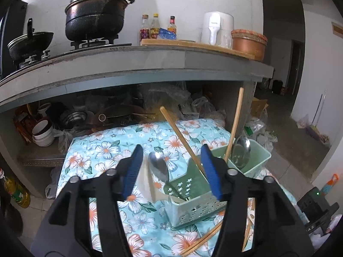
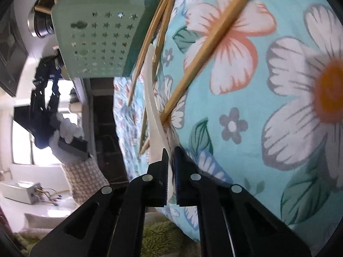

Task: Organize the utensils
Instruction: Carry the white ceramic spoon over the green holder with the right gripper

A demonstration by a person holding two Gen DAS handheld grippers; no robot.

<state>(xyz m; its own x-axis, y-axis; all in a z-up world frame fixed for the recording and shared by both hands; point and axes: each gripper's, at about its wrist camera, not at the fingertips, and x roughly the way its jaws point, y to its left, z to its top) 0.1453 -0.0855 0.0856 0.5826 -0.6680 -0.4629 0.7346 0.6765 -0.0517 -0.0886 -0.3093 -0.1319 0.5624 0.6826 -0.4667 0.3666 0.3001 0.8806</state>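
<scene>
Across the bottom of your left wrist view lies the turquoise cloth printed with white and orange flowers [image 1: 111, 150], spread over the low surface in front of the grey concrete kitchen counter [image 1: 128, 64], where a big black lidded pot [image 1: 95, 16] sits on the burner. On the cloth's right part stands the pale green perforated plastic utensil caddy [image 1: 193, 209], its star-punched wall facing you. Its near compartment holds a steel spoon [image 1: 159, 169], bowl up and leaning left, and a bamboo chopstick [image 1: 182, 141] slanting up to the left. The far compartment carries a steel ladle [image 1: 241, 150] and a long wooden stick handle [image 1: 235, 120]. More bamboo chopsticks [image 1: 205, 239] lie loose on the cloth in front of the caddy. Your left hand-held gripper [image 1: 173, 171] stands half open just before the caddy, blue pads [image 1: 133, 171] apart; the spoon shows between them, farther off and untouched, and a blurred white shape shows by the left pad, which I cannot identify. Your right hand-held gripper [image 2: 171, 165] is rolled sideways low over the cloth, its jaws clamped on the handle end of a white plastic spoon [image 2: 152, 98] that reaches toward the caddy, lying among thin chopsticks [image 2: 150, 42]. One thicker wooden chopstick [image 2: 212, 42] lies just beside it on a large orange flower.
</scene>
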